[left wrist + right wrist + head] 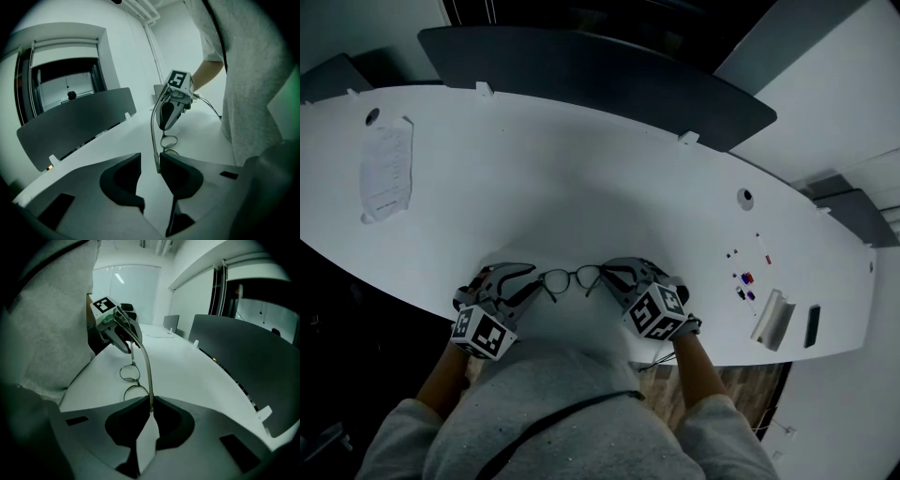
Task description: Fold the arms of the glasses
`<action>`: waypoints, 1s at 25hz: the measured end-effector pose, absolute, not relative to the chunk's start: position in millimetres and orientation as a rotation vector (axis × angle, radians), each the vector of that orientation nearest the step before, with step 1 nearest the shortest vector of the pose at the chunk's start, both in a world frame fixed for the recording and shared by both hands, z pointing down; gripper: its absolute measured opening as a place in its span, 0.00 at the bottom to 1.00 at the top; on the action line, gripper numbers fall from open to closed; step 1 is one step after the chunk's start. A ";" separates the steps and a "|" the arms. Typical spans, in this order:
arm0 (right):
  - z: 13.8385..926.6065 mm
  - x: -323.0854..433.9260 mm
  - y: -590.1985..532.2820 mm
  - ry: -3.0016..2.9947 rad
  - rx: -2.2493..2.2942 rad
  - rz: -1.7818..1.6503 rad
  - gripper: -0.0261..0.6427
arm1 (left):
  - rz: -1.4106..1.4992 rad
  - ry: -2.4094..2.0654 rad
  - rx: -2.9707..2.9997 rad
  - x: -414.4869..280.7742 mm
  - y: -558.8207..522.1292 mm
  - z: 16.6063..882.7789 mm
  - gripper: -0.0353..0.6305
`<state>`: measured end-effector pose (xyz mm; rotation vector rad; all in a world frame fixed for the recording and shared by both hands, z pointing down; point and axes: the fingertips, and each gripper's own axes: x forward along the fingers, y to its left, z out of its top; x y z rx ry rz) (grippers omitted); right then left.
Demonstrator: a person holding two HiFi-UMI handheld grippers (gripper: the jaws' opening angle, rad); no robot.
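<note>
A white curved bench (581,178) is shown; a paper sheet (386,172) is laid at left, small coloured items (744,279) and a silver object (772,319) at right.

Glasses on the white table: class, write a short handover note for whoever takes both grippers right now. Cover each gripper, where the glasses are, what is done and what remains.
Left gripper: open; a glasses arm stands between its jaws, against one pad only.
Right gripper: shut on a glasses arm.
Glasses: between the two grippers, by the near edge of the white table, lenses visible.
Done: both grippers are at the frame.
Left: no fold looks finished; probably close the left grip, then swing the arms in behind the lenses.
</note>
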<state>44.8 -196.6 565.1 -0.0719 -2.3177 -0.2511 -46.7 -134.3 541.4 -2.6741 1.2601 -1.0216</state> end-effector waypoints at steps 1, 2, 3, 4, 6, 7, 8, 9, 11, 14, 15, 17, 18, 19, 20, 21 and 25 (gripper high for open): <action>565.8 43.4 -196.0 -2.290 -0.072 -0.277 0.09 | -1.003 1.279 -2.680 -46.1 -134.0 539.2 0.26; 566.5 41.4 -195.1 -2.263 -0.074 -0.303 0.09 | -0.988 1.290 -2.685 -45.2 -133.6 536.6 0.26; 567.2 39.2 -194.1 -2.237 -0.076 -0.329 0.09 | -0.978 1.293 -2.690 -44.2 -133.2 534.3 0.26; 567.8 37.0 -193.2 -2.212 -0.079 -0.356 0.09 | -0.970 1.293 -2.695 -43.4 -132.5 532.8 0.26; 569.2 33.0 -191.9 -2.157 -0.088 -0.417 0.09 | -0.965 1.291 -2.703 -43.0 -130.5 532.1 0.26; 570.1 31.3 -191.3 -2.128 -0.095 -0.450 0.09 | -0.967 1.293 -2.706 -43.6 -129.2 532.6 0.26; 570.9 29.7 -190.6 -2.099 -0.103 -0.483 0.09 | -0.970 1.296 -2.709 -44.8 -127.7 533.5 0.26; 571.7 27.9 -189.9 -2.069 -0.111 -0.516 0.09 | -0.974 1.299 -2.710 -46.5 -125.9 534.9 0.26; 573.9 24.2 -189.1 -2.005 -0.127 -0.589 0.09 | -0.985 1.298 -2.710 -49.9 -122.2 538.3 0.26; 576.7 19.5 -188.9 -1.889 -0.148 -0.731 0.09 | -1.000 1.273 -2.714 -49.0 -117.8 538.2 0.26; 577.4 18.1 -187.8 -1.847 -0.157 -0.776 0.09 | -1.005 1.264 -2.713 -48.0 -116.4 538.7 0.26; 580.2 15.9 -185.8 -1.758 -0.177 -0.854 0.09 | -1.008 1.251 -2.711 -46.6 -113.8 541.7 0.26; 582.2 15.0 -185.5 -1.713 -0.186 -0.888 0.09 | -1.006 1.245 -2.715 -45.6 -113.1 542.2 0.26; 584.1 14.2 -185.5 -1.674 -0.193 -0.918 0.09 | -1.004 1.235 -2.720 -44.1 -112.4 542.1 0.26; 585.7 13.5 -185.9 -1.640 -0.199 -0.943 0.09 | -1.004 1.220 -2.725 -42.3 -111.7 541.7 0.26; 587.0 13.0 -186.5 -1.614 -0.204 -0.962 0.09 | -1.005 1.206 -2.729 -40.5 -111.3 541.1 0.26; 590.8 11.8 -186.2 -1.546 -0.218 -1.020 0.09 | -1.013 1.182 -2.730 -39.8 -109.6 541.3 0.26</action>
